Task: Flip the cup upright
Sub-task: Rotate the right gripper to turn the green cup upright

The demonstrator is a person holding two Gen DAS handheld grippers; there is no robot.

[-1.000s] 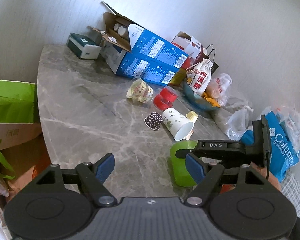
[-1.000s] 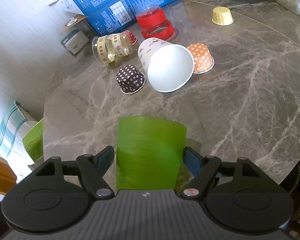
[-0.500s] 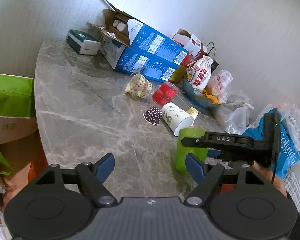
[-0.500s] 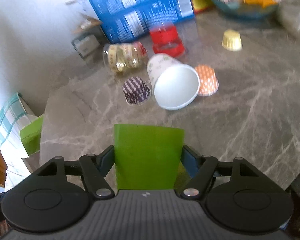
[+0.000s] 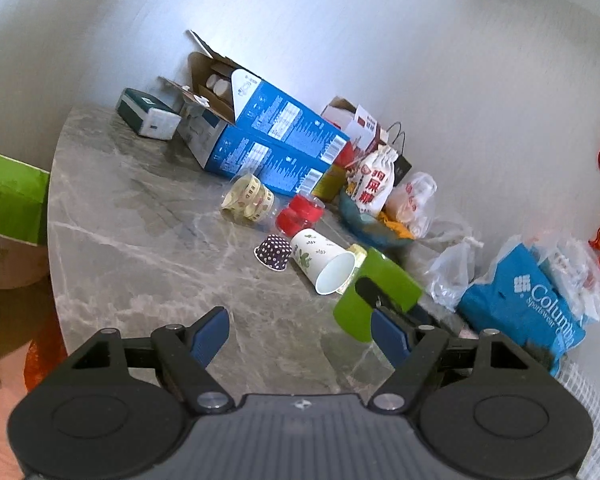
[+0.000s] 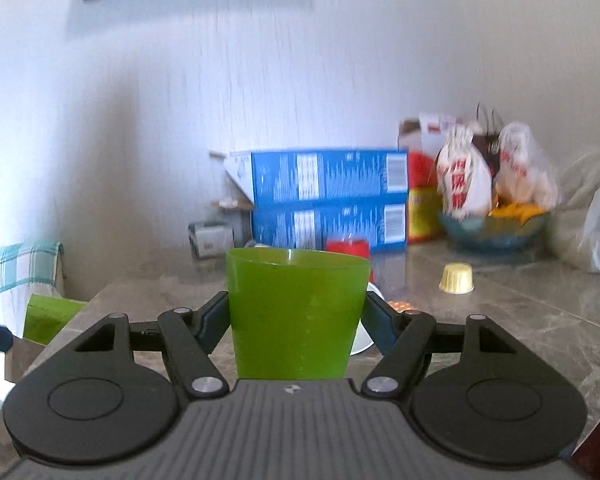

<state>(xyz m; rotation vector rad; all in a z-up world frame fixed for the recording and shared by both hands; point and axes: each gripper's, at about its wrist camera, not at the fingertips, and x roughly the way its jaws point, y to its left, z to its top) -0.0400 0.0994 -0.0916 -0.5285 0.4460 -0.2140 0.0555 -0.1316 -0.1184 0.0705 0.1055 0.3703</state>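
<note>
My right gripper [image 6: 296, 320] clamps the green cup [image 6: 296, 312], rim up, between its fingers [image 6: 214, 320]; left gripper [image 5: 300, 336] fingers spread wide.

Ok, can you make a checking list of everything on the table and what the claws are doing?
Surface: grey marble table, crowded along the wall side.
Job's things: green cup held off the table, rim up in the right wrist view, tilted in the left view.
Clutter: white paper cup on its side; dotted cupcake liner and yellow liner upside down; red cup; blue boxes; snack bowl; bags.
Claws: right claw shut on the green cup; left claw open, holding nothing.
Cables: nothing seen.
Surroundings: white wall; green paper bag beside the table.
</note>
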